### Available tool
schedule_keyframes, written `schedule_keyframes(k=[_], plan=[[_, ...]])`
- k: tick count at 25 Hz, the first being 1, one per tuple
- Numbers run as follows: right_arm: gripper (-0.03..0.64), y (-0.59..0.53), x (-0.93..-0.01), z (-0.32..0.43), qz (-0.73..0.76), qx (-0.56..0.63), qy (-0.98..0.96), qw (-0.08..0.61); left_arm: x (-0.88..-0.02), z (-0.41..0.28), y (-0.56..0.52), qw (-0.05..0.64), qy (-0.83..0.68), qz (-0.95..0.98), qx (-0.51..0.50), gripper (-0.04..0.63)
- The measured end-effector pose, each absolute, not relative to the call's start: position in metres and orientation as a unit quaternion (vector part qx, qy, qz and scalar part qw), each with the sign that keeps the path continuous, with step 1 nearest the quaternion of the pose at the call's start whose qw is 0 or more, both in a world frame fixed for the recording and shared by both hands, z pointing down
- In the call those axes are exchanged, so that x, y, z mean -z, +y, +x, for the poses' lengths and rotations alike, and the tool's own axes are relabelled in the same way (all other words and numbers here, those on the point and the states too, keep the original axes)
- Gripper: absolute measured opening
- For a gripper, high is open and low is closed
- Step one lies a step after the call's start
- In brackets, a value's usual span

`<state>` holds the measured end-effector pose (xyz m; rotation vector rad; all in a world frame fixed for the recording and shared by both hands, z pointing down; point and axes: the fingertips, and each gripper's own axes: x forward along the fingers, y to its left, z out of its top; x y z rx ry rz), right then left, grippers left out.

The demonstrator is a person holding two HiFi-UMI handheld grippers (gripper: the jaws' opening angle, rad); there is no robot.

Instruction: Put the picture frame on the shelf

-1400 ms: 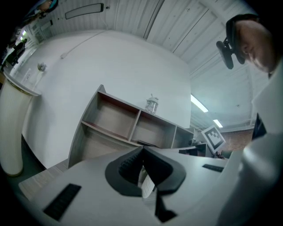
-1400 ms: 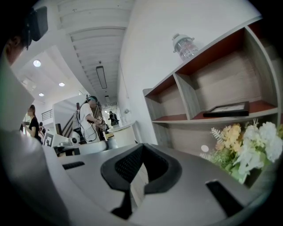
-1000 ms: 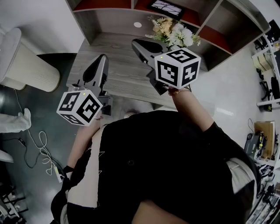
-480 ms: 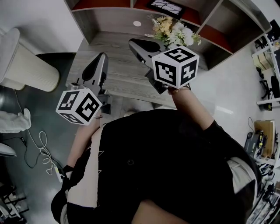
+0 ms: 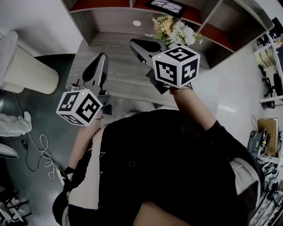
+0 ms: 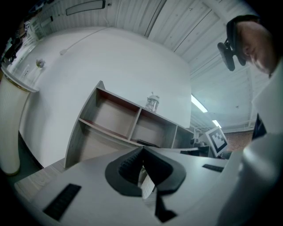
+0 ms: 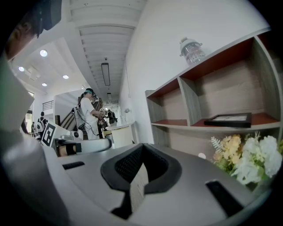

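Note:
The black picture frame [image 5: 167, 6] lies flat on the red-lined shelf [image 5: 99, 3] at the back of the desk. In the right gripper view the frame [image 7: 227, 119] rests in the shelf's middle compartment, well beyond my jaws. My right gripper [image 5: 135, 43] hovers over the desk just left of the flowers, shut with nothing in it. Nearer the desk's left part is my left gripper [image 5: 100, 58], also shut and empty. The jaws meet in both gripper views, at the left gripper [image 6: 142, 151] and the right gripper [image 7: 142, 145].
A bouquet of pale flowers [image 5: 174, 31] stands on the wooden desk [image 5: 119, 75] under the shelf. A glass jar [image 7: 192, 50] sits on top of the shelf unit. A white cylindrical bin [image 5: 22, 66] and cables [image 5: 42, 154] are on the floor at left.
My right gripper has drifted slightly left and towards the shelf. The left gripper has barely moved. Both stay shut.

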<state>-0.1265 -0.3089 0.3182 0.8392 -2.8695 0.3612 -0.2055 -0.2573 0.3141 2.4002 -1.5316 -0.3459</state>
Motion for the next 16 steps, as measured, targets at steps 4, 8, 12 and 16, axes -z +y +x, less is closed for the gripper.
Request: schedule_keyframes(k=[4, 8, 12, 16], plan=[[0.005, -0.3086, -0.3189, -0.1271, 0.279, -0.118, -0.950, 0.068, -0.3143, -0.2069, -0.2566, 0.137, -0.529, 0.829, 0.121, 0.009], [0.005, -0.3096, -0.3196, -0.1286, 0.278, -0.119, -0.951, 0.073, -0.3135, -0.2089, -0.2578, 0.137, -0.531, 0.827, 0.122, 0.009], [0.005, -0.3094, -0.3211, -0.1302, 0.276, -0.116, -0.951, 0.076, -0.3145, -0.2094, -0.2583, 0.138, -0.531, 0.827, 0.123, 0.009], [0.005, -0.3108, -0.3221, -0.1307, 0.277, -0.115, -0.951, 0.078, -0.3152, -0.2108, -0.2594, 0.139, -0.531, 0.826, 0.125, 0.009]])
